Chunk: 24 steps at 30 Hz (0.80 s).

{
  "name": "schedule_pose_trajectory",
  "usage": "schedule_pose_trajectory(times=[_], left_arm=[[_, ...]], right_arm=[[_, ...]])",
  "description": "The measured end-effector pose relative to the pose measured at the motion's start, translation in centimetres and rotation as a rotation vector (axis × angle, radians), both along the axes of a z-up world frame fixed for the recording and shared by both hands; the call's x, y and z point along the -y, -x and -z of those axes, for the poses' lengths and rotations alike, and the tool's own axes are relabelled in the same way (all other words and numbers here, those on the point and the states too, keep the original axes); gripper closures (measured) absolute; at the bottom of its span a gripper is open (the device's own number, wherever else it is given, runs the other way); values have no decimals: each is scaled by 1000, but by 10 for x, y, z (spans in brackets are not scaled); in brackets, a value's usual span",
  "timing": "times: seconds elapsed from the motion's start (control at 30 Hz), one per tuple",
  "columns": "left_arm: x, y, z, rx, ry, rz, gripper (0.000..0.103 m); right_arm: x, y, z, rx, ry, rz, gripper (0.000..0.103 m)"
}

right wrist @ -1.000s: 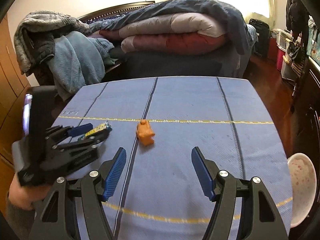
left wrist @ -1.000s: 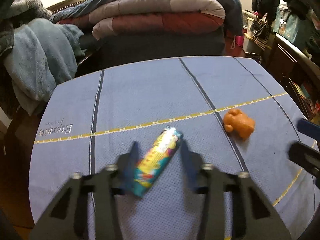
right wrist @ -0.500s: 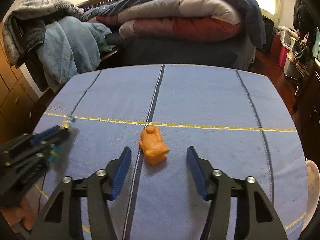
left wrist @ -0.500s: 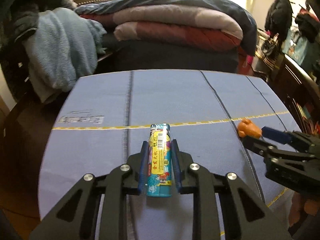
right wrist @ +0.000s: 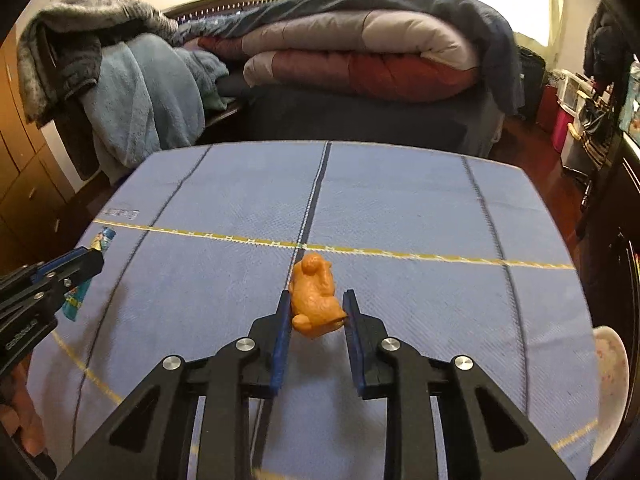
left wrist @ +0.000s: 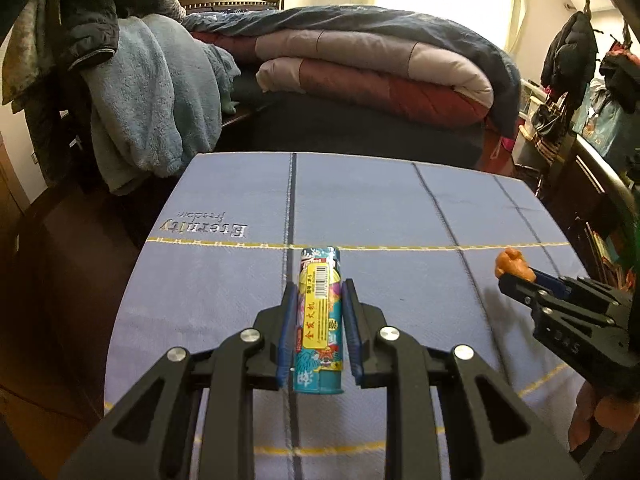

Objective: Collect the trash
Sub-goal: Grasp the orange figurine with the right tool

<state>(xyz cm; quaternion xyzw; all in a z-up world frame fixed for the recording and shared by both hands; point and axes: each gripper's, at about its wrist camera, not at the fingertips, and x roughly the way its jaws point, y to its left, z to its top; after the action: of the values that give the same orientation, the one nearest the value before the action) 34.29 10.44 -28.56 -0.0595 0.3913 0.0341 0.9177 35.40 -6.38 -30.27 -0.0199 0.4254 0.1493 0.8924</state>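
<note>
In the right wrist view the left tool (right wrist: 90, 258) covers the middle of the wrapper (right wrist: 105, 237), so only its two ends poke out, and the bowl (right wrist: 608, 364) at the right is chopped off by the lens edge. In the left wrist view the right tool (left wrist: 516, 276) hides most of the orange piece (left wrist: 509, 261), just a lump showing. The wrapper's (left wrist: 320, 320) small print is too tiny to read, and the desk's (left wrist: 360, 208) near edge sits behind the tool arms.

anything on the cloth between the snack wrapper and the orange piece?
Nothing but bare blue tablecloth with a dark stripe, as the left wrist view shows, between the snack wrapper in the left gripper and the orange piece at the right gripper.
</note>
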Motion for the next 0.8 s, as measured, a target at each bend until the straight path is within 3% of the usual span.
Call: schedule_pose_trajectory(times=[0.47,0.8], left_arm=[[64,51,-34,48,55,67,80],[152,70,-56,89,54,234,80]], right_arm=[[81,76,-37,45,-77,73,77],[144,111,-38,44,-112,157,77]])
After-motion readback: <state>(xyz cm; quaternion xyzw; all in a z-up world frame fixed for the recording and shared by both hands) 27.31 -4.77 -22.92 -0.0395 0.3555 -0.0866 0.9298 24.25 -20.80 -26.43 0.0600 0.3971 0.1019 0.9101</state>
